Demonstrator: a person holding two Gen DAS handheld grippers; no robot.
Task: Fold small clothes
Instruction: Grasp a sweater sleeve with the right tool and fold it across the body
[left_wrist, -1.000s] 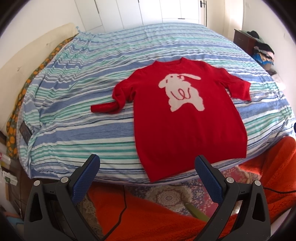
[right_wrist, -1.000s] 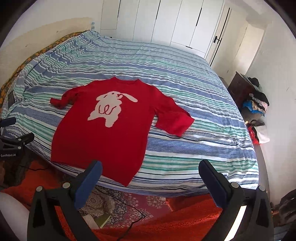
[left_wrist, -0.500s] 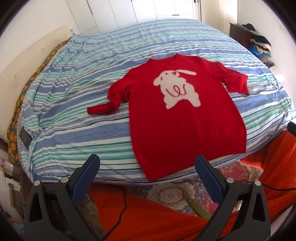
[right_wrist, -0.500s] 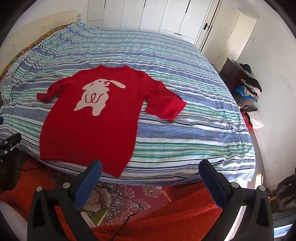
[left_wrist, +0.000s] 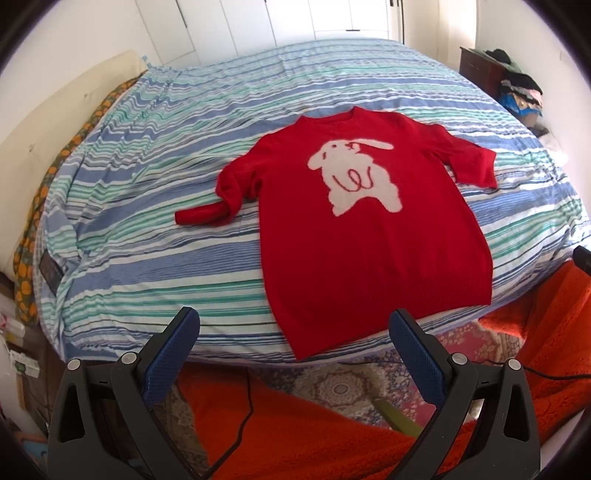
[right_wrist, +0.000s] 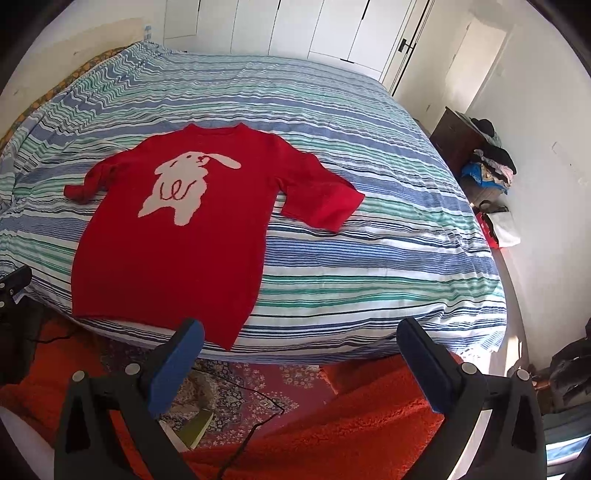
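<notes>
A red sweater (left_wrist: 369, 236) with a white rabbit on its front lies flat, face up, on the striped bed (left_wrist: 147, 184), its hem at the bed's near edge. Its left sleeve (left_wrist: 221, 199) is bent and bunched; its right sleeve (left_wrist: 472, 162) lies spread out. The sweater also shows in the right wrist view (right_wrist: 177, 236). My left gripper (left_wrist: 295, 332) is open and empty, held off the bed in front of the hem. My right gripper (right_wrist: 299, 343) is open and empty, off the bed's near edge, to the right of the hem corner.
An orange fuzzy rug (left_wrist: 314, 435) and a patterned carpet (right_wrist: 258, 384) with a black cable cover the floor below the bed. A dark dresser (right_wrist: 458, 144) with piled clothes stands at the right wall. White wardrobe doors (right_wrist: 295, 29) stand behind the bed.
Both grippers have moved a little closer to the bed and the view has shifted; the sweater sits larger and nearer. The jaws stay open and the sweater has not moved.
</notes>
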